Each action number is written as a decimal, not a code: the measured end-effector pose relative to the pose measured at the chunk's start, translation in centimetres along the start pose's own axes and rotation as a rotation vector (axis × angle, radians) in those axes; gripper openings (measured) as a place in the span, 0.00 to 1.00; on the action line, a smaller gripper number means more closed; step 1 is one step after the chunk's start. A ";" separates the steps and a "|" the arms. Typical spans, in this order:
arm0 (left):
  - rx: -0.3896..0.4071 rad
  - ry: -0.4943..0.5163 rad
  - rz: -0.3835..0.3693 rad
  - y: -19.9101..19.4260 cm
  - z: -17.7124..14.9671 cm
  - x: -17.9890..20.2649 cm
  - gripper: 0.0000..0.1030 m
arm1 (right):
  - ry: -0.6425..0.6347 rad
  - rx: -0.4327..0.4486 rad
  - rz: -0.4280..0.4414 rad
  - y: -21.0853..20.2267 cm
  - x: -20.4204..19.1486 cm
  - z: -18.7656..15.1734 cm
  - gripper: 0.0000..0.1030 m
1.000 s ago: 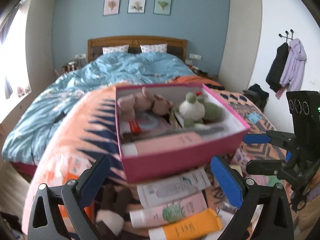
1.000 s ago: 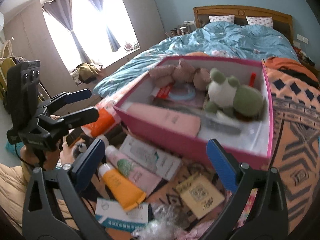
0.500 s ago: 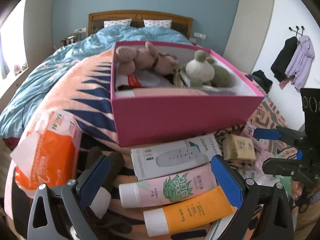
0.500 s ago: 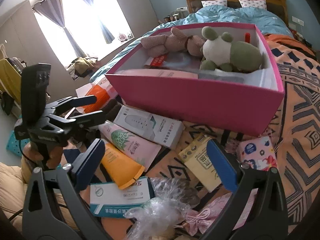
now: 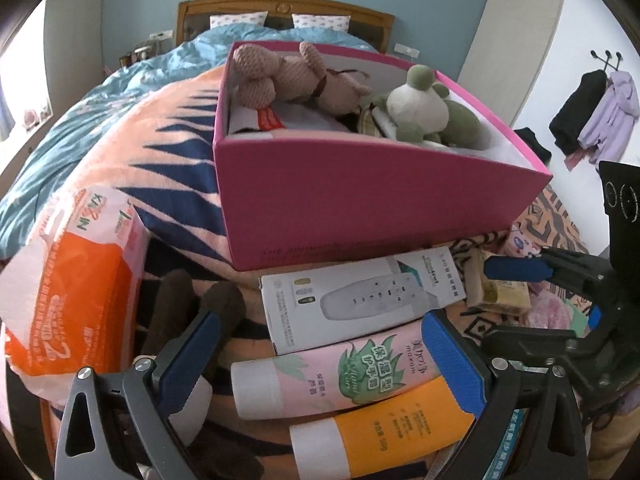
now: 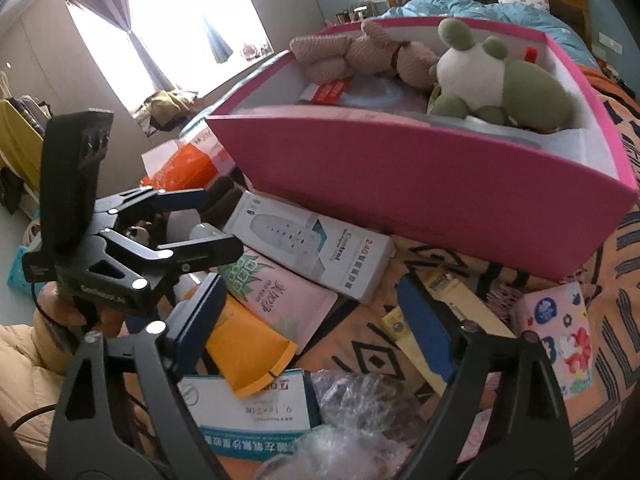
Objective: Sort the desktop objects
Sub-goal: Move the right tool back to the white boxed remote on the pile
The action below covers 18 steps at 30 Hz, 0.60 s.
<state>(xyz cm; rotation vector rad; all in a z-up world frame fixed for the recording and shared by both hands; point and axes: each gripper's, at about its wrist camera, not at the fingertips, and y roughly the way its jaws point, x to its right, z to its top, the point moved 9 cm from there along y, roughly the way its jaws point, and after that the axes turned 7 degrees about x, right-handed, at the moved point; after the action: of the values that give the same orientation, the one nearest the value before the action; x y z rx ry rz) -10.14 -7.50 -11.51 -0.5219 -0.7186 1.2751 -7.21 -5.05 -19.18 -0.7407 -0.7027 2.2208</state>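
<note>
Inside the pink box [image 6: 420, 200] on the bed, two plush toys already sit; tubes, the white carton [image 5: 360, 296] and packets lie loose before it. My left gripper [image 5: 320, 364] stands open, empty; my right gripper [image 6: 312, 320] jaws are closing on nothing yet.

Two plush toys [image 5: 304, 76] in one pink box [image 5: 360, 200], two tubes [image 5: 332, 376] beside it.

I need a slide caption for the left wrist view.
Open left gripper above pink tube and orange tube, before pink cardboard box holding plush toys.
</note>
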 end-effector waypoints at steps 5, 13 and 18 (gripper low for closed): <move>-0.013 -0.007 -0.010 0.3 -0.1 -0.1 0.95 | 0.012 -0.039 -0.026 1.4 0.5 -0.1 0.74; -0.072 -0.017 -0.040 1.4 -0.5 0.0 0.78 | 0.049 -0.074 -0.043 3.2 1.4 -0.3 0.67; -0.074 -0.022 -0.049 1.6 -0.5 0.0 0.74 | 0.075 -0.073 -0.039 3.3 1.9 -0.3 0.55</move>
<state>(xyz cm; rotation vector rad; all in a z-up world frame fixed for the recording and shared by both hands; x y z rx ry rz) -10.84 -7.07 -12.93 -0.5481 -0.7952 1.2137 -9.57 -5.61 -22.15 -0.8345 -0.7581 2.1304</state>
